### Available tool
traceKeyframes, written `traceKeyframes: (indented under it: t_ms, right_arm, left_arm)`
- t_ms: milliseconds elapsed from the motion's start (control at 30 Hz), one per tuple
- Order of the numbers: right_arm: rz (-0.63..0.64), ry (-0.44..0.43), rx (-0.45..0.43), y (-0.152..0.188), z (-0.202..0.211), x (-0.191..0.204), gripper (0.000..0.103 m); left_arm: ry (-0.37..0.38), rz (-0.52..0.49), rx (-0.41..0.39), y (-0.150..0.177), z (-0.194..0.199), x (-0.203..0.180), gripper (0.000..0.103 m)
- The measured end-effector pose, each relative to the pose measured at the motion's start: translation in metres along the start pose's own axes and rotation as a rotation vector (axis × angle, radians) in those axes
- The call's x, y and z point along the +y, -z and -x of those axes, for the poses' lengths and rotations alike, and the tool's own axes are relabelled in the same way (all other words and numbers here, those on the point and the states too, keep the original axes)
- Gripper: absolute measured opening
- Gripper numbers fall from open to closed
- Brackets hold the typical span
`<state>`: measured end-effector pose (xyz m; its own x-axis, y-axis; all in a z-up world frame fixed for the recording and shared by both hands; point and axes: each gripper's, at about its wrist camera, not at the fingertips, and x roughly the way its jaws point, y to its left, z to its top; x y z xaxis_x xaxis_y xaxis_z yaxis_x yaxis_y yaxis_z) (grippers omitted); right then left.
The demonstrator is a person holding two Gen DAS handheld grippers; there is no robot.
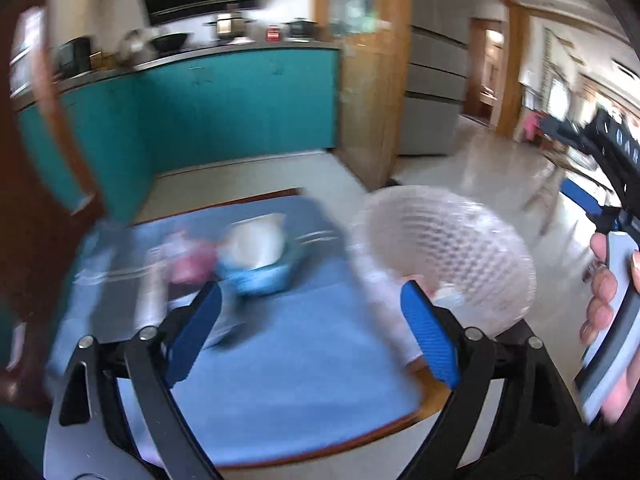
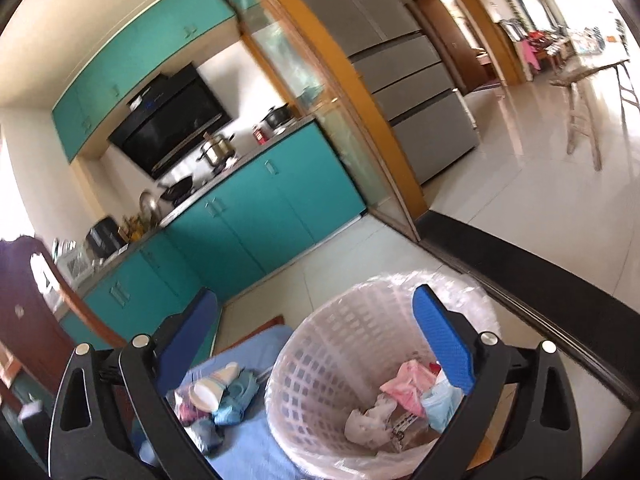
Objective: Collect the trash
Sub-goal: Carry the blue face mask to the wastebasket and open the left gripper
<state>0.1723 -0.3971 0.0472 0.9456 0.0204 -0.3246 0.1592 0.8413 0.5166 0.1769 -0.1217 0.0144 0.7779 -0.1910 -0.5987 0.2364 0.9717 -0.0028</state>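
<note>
Standing wide apart with nothing between its blue pads, the left gripper (image 1: 310, 322) hangs over the blue cloth of the table (image 1: 288, 380); this view is smeared by motion, so small things on the cloth are hard to make out. The right gripper (image 2: 316, 338) is spread just as wide and grips nothing, its right finger reaching in over the rim of the wastebasket (image 2: 320, 364), its left finger outside the basket above the cloth. The wastebasket is a pale lattice bin lined with a clear plastic bag, and it stands at the table's right edge, close to the near corner. Inside it lie crumpled trash pieces (image 2: 404, 400): a pink wrapper, a light blue one, a whitish film and a printed scrap. More trash stays on the table in a small heap (image 2: 218, 400) just left of the basket, toward the far edge: something white and rounded on top of light blue and pinkish wrappers, one part of it dark. In the left wrist view the same heap (image 1: 256, 260) sits beyond the left gripper's fingers, with the basket (image 1: 444, 256) to their right. A hand (image 1: 604, 292) shows at that view's right border, wrapped around the handle of the other tool. A dark wooden chair back (image 2: 28, 304) rises by the table's left edge. Beyond the far edge run teal cabinets (image 2: 256, 216) under a counter with pots and a sink, a black range hood (image 2: 172, 124) above, a wood-framed glass partition (image 2: 320, 92) and a grey refrigerator (image 2: 412, 76) further right.
</note>
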Motion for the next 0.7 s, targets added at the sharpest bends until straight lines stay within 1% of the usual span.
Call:
traceKeyframes:
  t_ms: [33, 100, 133, 200, 267, 333, 400, 467, 600, 700]
  right_arm:
    - [0.023, -0.011, 0.019, 0.004, -0.002, 0.008, 0.096]
    - [0.078, -0.030, 0.055, 0.016, -0.004, 0.025, 0.096]
    - [0.100, -0.038, 0.068, 0.022, -0.003, 0.031, 0.096]
    - [0.162, -0.065, 0.105, 0.040, -0.003, 0.053, 0.096]
    - [0.234, -0.092, 0.138, 0.060, 0.000, 0.077, 0.096]
    - [0.290, -0.108, 0.160, 0.079, 0.002, 0.096, 0.096]
    - [0.336, -0.130, 0.187, 0.098, 0.005, 0.111, 0.096]
    - [0.370, -0.138, 0.213, 0.115, 0.006, 0.121, 0.096]
    - [0.401, -0.141, 0.240, 0.129, 0.004, 0.131, 0.096]
    - [0.389, -0.135, 0.249, 0.127, -0.001, 0.131, 0.096]
  left_arm:
    - [-0.040, 0.032, -0.006, 0.007, 0.011, 0.024, 0.093]
    - [-0.100, 0.059, -0.020, 0.016, 0.025, 0.052, 0.093]
    - [-0.144, 0.074, -0.033, 0.023, 0.034, 0.068, 0.094]
    - [-0.187, 0.117, -0.042, 0.035, 0.046, 0.090, 0.094]
    - [-0.178, 0.185, -0.041, 0.042, 0.054, 0.110, 0.094]
    - [-0.155, 0.218, -0.024, 0.051, 0.055, 0.119, 0.094]
    - [-0.149, 0.203, -0.011, 0.055, 0.051, 0.118, 0.094]
    - [-0.158, 0.181, -0.009, 0.057, 0.049, 0.118, 0.094]
    - [-0.141, 0.186, 0.001, 0.057, 0.046, 0.120, 0.094]
    - [-0.138, 0.186, 0.002, 0.057, 0.048, 0.119, 0.094]
